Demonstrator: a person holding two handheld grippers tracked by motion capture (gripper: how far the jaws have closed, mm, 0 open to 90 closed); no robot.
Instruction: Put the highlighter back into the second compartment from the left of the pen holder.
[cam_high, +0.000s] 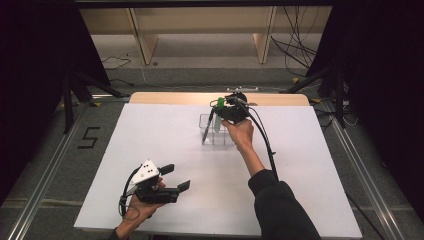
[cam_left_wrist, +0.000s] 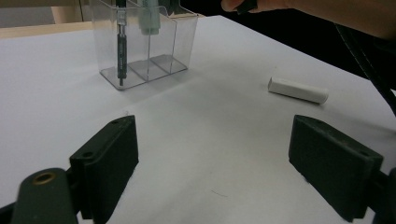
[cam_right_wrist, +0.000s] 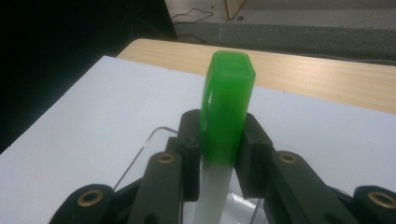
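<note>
A clear three-compartment organizer (cam_high: 206, 134) stands on the white table toward the back. A black pen (cam_left_wrist: 121, 51) stands upright in its left compartment. My right gripper (cam_right_wrist: 223, 128) is shut on a marker with a green cap (cam_right_wrist: 227, 102) and a white body, held upright. The marker (cam_left_wrist: 150, 21) reaches down into the middle compartment, its lower end above the floor. In the high view the right gripper (cam_high: 220, 109) hovers over the organizer's back edge. My left gripper (cam_high: 176, 177) rests near the table's front left, open, with nothing between its fingers.
A short white cylinder (cam_left_wrist: 298, 90) lies on the table to the right of the organizer. The white sheet (cam_high: 150, 135) covers a wooden tabletop whose far edge (cam_high: 175, 97) shows. Shelving and cables stand on the floor beyond.
</note>
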